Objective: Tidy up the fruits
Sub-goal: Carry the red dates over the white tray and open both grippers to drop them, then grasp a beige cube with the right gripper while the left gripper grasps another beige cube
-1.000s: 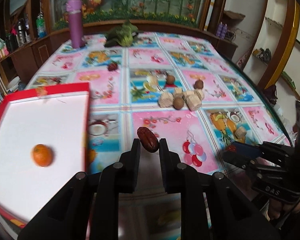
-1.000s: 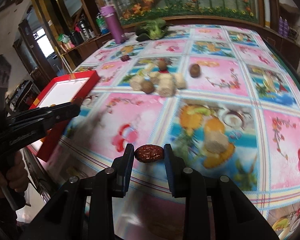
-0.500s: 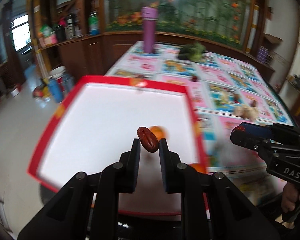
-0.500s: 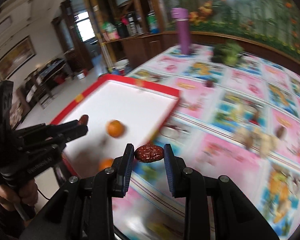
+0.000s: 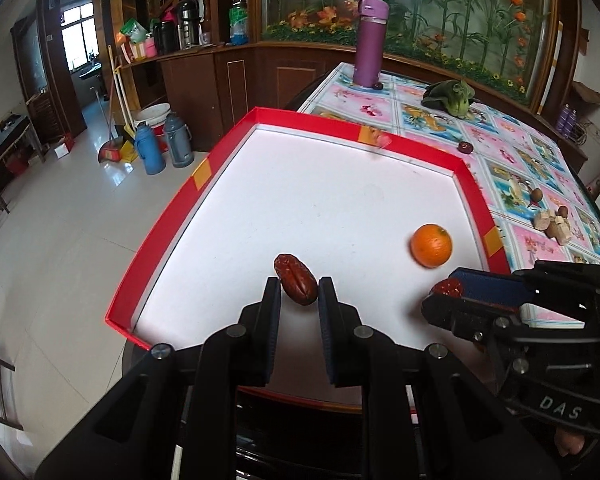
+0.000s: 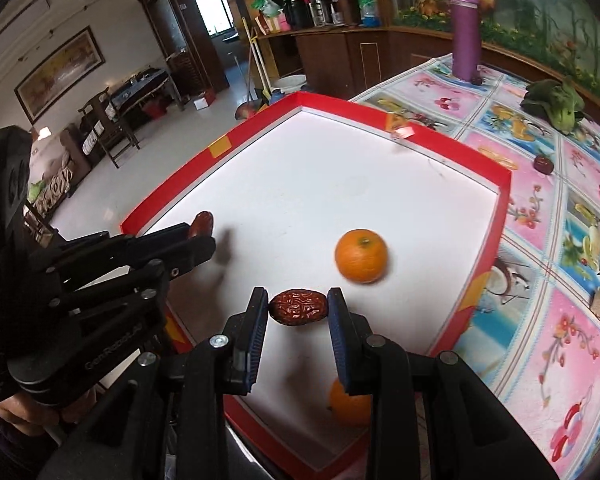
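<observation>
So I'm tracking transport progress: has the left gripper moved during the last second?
Yes. The left gripper went from above the patterned tablecloth leftward over the red-rimmed white tray.

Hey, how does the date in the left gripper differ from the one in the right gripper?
The left gripper holds its date tilted, one end sticking forward past the fingertips; the right gripper holds its date crosswise, pinched end to end. The left gripper's date looks smoother and darker; the right gripper's date shows deep wrinkles and gloss. Both are reddish-brown and held above the red tray with the oranges.
</observation>
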`<action>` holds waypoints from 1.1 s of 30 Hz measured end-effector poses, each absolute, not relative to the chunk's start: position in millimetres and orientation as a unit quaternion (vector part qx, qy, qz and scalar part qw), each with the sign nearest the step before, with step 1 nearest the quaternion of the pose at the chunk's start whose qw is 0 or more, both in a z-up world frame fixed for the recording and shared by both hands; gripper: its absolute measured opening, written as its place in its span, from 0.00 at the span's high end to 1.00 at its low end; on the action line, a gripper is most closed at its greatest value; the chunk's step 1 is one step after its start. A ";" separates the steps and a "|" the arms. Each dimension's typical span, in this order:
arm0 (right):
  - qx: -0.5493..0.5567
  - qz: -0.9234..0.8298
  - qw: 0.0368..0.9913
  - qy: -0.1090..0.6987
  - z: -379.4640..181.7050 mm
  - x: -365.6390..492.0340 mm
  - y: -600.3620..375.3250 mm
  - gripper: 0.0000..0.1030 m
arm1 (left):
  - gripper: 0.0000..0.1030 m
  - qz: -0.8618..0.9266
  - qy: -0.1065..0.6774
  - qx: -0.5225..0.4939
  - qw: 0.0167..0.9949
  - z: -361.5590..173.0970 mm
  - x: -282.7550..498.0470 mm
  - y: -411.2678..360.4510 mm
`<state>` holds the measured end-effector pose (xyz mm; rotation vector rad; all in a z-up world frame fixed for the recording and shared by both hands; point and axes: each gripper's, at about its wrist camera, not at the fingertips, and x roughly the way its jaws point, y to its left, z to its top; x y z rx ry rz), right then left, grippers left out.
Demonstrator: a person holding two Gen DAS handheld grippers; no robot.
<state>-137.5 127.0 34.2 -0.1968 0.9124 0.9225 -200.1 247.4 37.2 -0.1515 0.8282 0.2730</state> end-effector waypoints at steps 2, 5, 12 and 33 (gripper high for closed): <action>-0.091 0.428 0.791 0.427 32.9 -137.5 128.6 0.72 | 0.80 0.133 0.401 -0.074 0.903 35.6 -200.6 248.7; -0.094 0.427 0.789 0.430 29.6 -137.5 133.0 0.72 | 0.80 0.133 0.406 -0.073 0.901 32.7 -200.8 249.3; -0.099 0.419 0.785 0.445 22.9 -134.6 138.7 0.71 | 0.79 0.151 0.421 -0.077 0.891 27.0 -198.3 254.5; -0.029 0.353 0.862 0.361 63.3 -134.2 -2.7 0.50 | 0.35 0.099 0.398 -0.016 0.912 70.8 -182.0 174.4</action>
